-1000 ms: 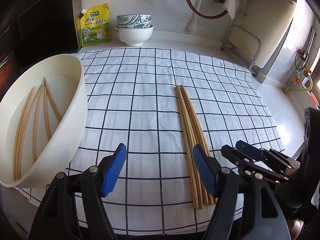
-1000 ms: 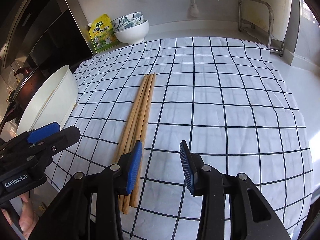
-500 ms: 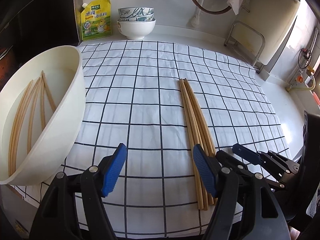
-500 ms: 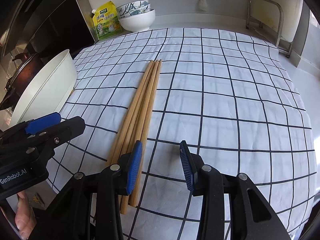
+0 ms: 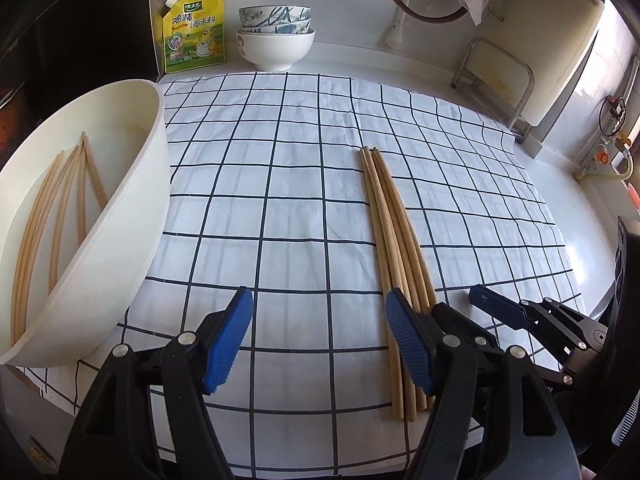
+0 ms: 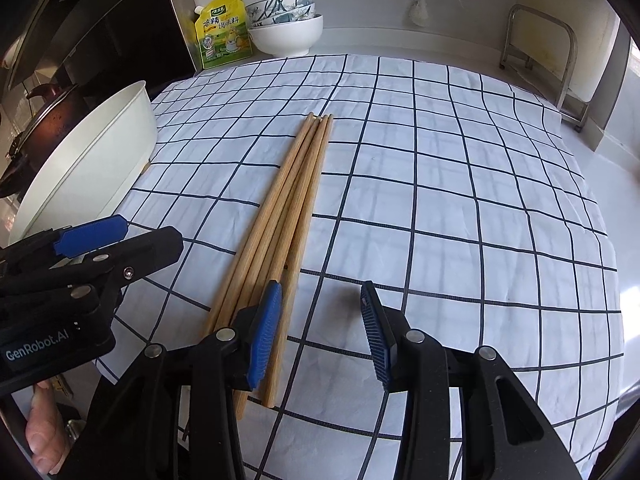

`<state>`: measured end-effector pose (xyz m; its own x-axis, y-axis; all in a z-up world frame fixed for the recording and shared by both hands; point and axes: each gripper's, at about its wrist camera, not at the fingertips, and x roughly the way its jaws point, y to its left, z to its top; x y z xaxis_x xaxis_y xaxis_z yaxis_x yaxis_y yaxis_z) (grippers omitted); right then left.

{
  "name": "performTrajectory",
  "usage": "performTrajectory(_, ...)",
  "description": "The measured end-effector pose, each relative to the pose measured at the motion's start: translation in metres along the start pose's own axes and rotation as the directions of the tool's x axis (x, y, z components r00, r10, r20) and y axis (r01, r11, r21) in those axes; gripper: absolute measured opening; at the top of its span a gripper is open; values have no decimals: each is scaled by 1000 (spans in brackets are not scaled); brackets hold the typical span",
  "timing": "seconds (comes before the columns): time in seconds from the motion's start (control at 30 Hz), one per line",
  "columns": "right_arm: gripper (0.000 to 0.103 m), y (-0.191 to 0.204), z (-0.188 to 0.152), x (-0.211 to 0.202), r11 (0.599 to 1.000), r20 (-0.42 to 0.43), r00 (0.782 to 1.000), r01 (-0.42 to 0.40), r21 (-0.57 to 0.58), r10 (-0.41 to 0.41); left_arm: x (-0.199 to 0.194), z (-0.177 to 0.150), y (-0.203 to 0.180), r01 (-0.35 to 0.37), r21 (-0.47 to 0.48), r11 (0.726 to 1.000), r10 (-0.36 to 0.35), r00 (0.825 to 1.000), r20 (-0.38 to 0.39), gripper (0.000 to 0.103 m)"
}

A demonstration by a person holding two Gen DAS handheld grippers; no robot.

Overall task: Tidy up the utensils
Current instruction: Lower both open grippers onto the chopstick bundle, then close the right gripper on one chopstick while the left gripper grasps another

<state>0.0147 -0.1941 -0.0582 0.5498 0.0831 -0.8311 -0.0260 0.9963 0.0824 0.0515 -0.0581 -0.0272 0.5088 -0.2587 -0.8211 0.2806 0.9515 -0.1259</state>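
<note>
Nearest the cameras, both grippers hang over the front edge of the checked cloth (image 5: pixel 304 184), tilted down toward it. The left gripper (image 5: pixel 318 340) has its jaws spread wide with nothing between them, only bare cloth; its right pad sits just beside the near ends of the chopsticks (image 5: pixel 394 248), not on them. The right gripper (image 6: pixel 320 332) is also released and empty, its jaws set narrower; its left pad lies over the near part of the chopstick bundle in its own view, yet the gap between the pads shows only cloth, so nothing is gripped. The bundle of loose wooden chopsticks lies straight on the cloth, near ends together by the grippers and tips pointing away, which looks like a deliberate gathering so the sticks match up. To the left, at the edge of the cloth, stands a large white basin (image 5: pixel 132 216) that holds several more chopsticks (image 5: pixel 56 216) lying loosely against its inner wall; it seems to be where the remaining sticks wait to be sorted. Farther back, past the cloth, a yellow seasoning pouch (image 5: pixel 194 30) leans at the wall beside a stack of bowls (image 5: pixel 275 40), clear of the work.
</note>
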Motion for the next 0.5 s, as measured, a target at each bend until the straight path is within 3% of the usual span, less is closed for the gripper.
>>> performTrajectory(0.5,40,-34,-2,-4,995,15,997,72,68,-73,14,-7,-11,7,35,999,-6,999,-35,71)
